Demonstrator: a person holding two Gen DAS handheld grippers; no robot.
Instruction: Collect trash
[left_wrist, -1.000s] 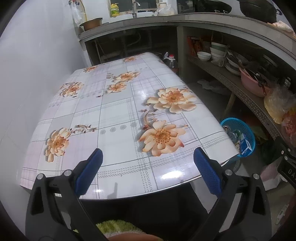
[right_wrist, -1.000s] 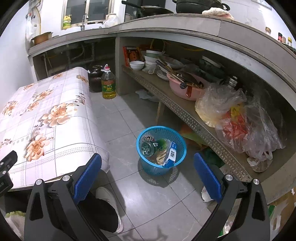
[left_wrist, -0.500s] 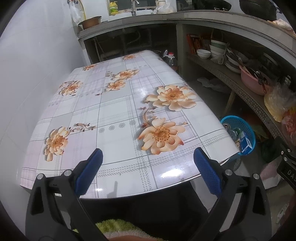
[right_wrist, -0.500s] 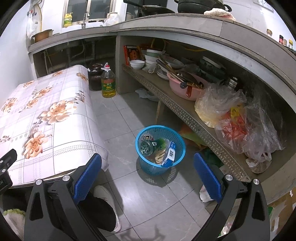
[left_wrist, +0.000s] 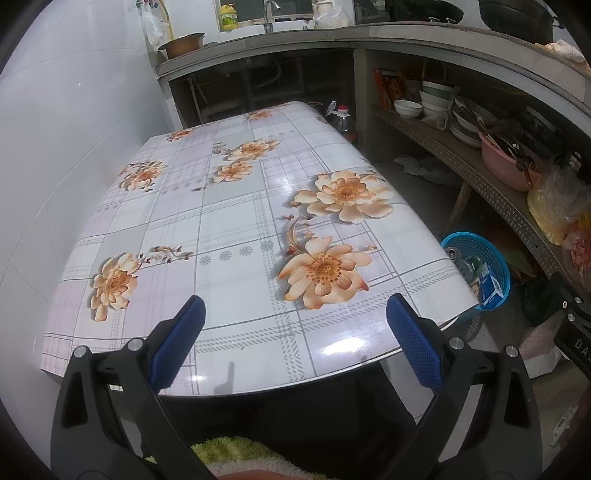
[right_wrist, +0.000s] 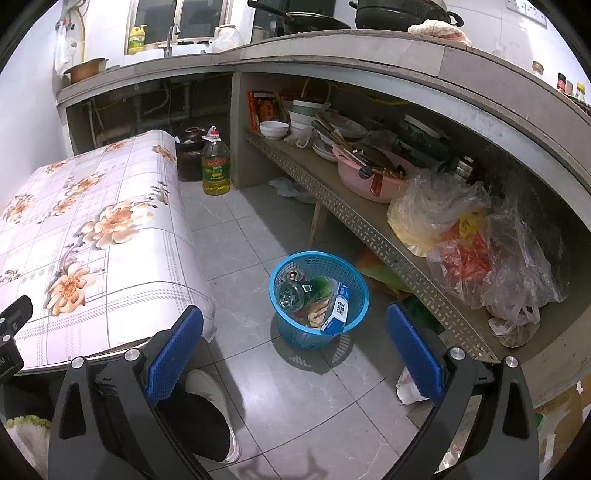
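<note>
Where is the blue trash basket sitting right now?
In the right wrist view the blue basket stands on the tiled floor, between the flowered table and the low shelf, ahead of the right gripper.

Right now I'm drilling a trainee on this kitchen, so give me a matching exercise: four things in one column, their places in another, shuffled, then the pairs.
Things:
1. basket
2. oil bottle
3. pink basin
4. brown pot

Places:
A. on the shelf under the counter
B. on the countertop at far left
C. on the floor by the table's far end
D. on the floor between table and shelf, holding trash

Pairs: 1-D, 2-C, 3-A, 4-B
</note>
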